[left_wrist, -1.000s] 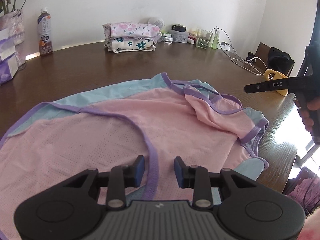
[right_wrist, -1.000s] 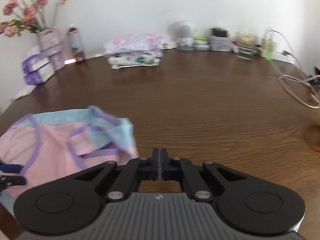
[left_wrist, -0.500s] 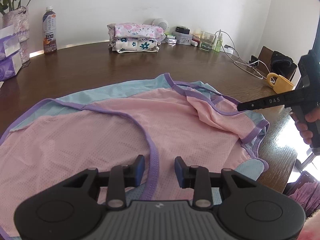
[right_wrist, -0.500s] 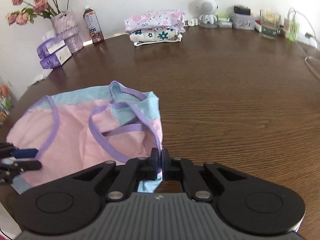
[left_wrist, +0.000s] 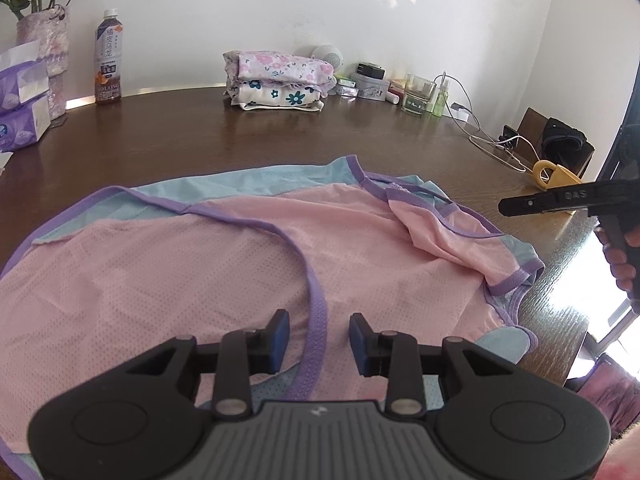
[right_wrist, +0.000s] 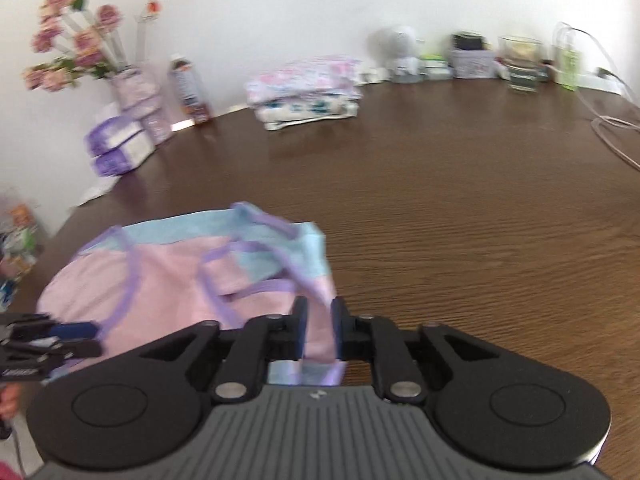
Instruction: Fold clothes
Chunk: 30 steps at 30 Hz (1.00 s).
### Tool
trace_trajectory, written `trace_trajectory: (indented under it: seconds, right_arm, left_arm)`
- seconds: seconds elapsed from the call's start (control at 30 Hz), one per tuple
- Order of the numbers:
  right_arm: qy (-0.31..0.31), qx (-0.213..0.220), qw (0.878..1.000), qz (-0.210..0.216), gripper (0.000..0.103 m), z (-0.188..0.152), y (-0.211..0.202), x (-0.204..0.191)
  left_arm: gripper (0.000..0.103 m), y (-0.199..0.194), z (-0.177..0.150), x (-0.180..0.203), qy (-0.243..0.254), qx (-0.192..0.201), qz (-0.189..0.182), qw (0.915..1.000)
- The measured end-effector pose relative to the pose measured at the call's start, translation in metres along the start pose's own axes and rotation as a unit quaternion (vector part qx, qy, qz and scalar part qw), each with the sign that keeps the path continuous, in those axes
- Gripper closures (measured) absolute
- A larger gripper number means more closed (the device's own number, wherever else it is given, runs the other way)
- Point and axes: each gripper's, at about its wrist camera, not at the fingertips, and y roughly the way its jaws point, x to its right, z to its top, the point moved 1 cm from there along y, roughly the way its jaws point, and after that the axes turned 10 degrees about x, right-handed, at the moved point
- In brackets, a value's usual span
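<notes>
- In the left wrist view, tissue packs (left_wrist: 22,104) sit at the far left edge, with a vase (left_wrist: 48,36) behind them in the upper left corner.
- A drink bottle (left_wrist: 108,58) stands just to their right, against the wall.
- The pink top (left_wrist: 224,264), with blue panels and purple trim, lies spread over the brown table (left_wrist: 360,136) and fills the middle and lower left of the frame.
- The left gripper (left_wrist: 319,338) sits at the bottom centre over the top's near edge, its fingers wide apart with a purple trim band running between them; nothing is clamped.
- A stack of folded floral clothes (left_wrist: 278,80) rests at the upper centre, well apart from the top.
- A glass (left_wrist: 417,94) and white cables (left_wrist: 486,142) lie at the upper right; a yellow mug (left_wrist: 554,174) sits nearer the right edge.
- In the right wrist view, which is blurred, flowers (right_wrist: 76,44) stand in the upper left.
- The right gripper (right_wrist: 319,328) at the bottom centre has its fingers partly open, with the top's right corner between them; whether they touch the cloth cannot be told.
</notes>
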Motion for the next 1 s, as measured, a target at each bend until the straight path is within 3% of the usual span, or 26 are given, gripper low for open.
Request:
trace_trajectory:
  seconds: [0.03,0.17,0.2,0.3,0.4,0.53,0.7,0.83,1.0]
  right_arm:
    - [-0.011,-0.007,1.000,0.004,0.064,-0.001,0.000,-0.006]
    - [-0.025,-0.030,0.999,0.001,0.064,-0.010,0.001,-0.015]
    - [-0.028,-0.036,0.999,0.001,0.066,-0.012,0.001,-0.017]
    - [-0.042,-0.037,0.998,0.003,0.095,-0.018,-0.005,-0.026]
    - [-0.080,-0.022,0.996,0.015,0.099,-0.025,-0.020,-0.044]
    - [-0.129,-0.037,0.990,0.040,0.099,-0.039,-0.028,-0.069]
    - [-0.119,-0.070,0.990,0.039,0.096,-0.052,-0.021,-0.074]
    - [-0.068,-0.033,0.996,0.041,0.082,-0.040,-0.038,-0.062]
    - [-0.024,-0.005,0.999,-0.021,0.082,-0.033,-0.041,-0.041]
  left_arm:
    - [0.072,-0.001,-0.001,0.000,0.000,0.001,0.000,1.0000]
    - [0.072,-0.002,-0.003,0.000,-0.002,0.005,-0.001,1.0000]
    - [0.072,-0.002,-0.003,-0.001,-0.003,0.006,-0.001,1.0000]
    - [0.072,-0.003,-0.004,-0.001,-0.008,0.010,-0.002,0.9999]
    - [0.072,-0.003,-0.004,-0.001,-0.007,0.012,-0.002,0.9999]
    - [0.072,-0.003,-0.005,-0.001,-0.003,0.015,-0.001,0.9999]
    - [0.072,-0.004,-0.006,0.000,0.002,0.017,0.001,0.9998]
    - [0.072,-0.004,-0.006,0.000,0.003,0.018,0.001,0.9998]
    - [0.072,-0.004,-0.007,-0.001,0.002,0.021,0.000,0.9998]
